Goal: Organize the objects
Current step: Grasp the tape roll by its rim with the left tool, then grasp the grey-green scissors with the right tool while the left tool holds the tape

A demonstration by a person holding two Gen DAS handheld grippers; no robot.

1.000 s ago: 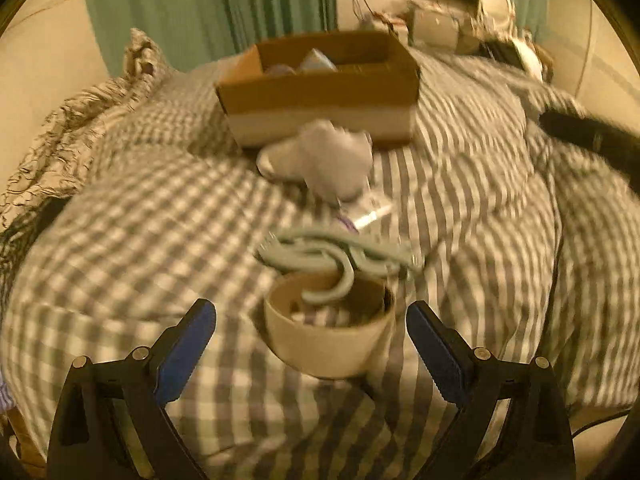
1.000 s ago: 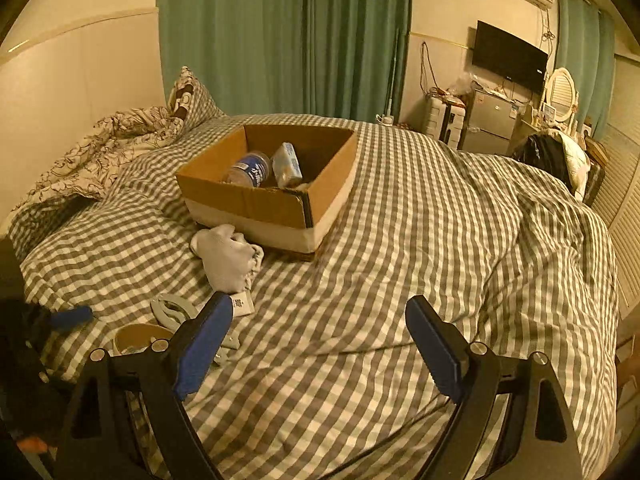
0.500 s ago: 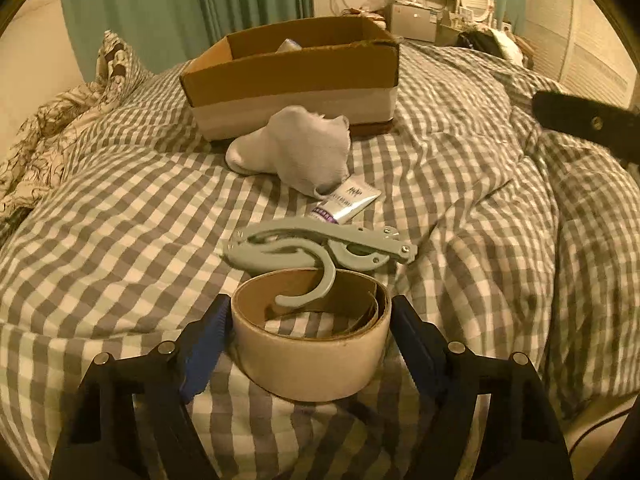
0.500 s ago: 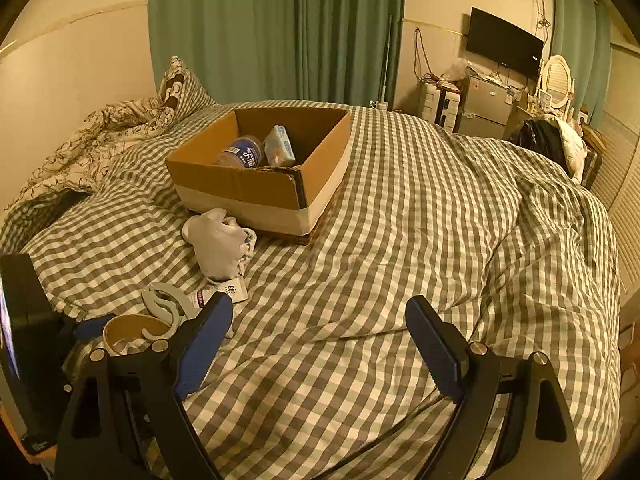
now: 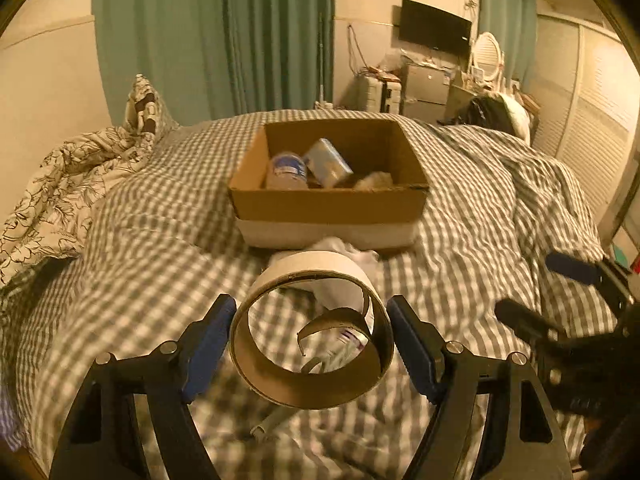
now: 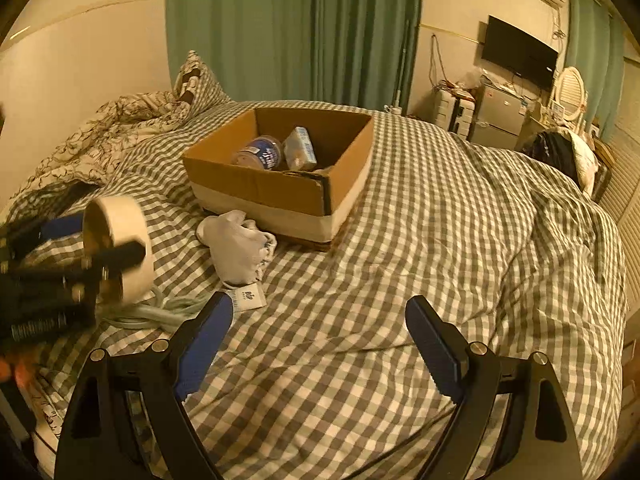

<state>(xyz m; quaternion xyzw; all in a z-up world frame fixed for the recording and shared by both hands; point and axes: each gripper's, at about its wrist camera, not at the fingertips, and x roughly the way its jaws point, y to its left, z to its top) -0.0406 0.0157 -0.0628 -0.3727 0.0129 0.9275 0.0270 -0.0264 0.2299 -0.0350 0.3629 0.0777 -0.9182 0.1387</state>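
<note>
Lifted since half a second ago: tape roll (image 5: 312, 332), formerly resting on the bed (image 5: 132, 264) with the grey-green hanger hooked into it, now carried clear of the covers, pinched across its outer wall by the left gripper (image 5: 310, 344), bore facing the camera. Cardboard box (image 5: 328, 184): mid-bed, open top, holding a jar (image 5: 286, 170), a blue packet (image 5: 328, 162) and a pale item at its near-right inner corner, not identifiable. White glove (image 6: 238, 246): just before the box's near side. Tube (image 6: 250, 298): beside the glove, toward the bed's near edge. Hanger (image 6: 160, 308): on the covers under the raised roll, apparently left behind. Right gripper (image 6: 320, 344): spread wide, holding nothing, hovering over bare covers right of the items. Risks, as judged: the hold rests on two small patches of a smooth curved wall, so the roll could pivot or slip out on the way to the box; a loose curl of liner inside the bore could catch on something. Obscured: glove largely hidden behind the roll in the left view; left gripper motion-blurred in the right view.
</note>
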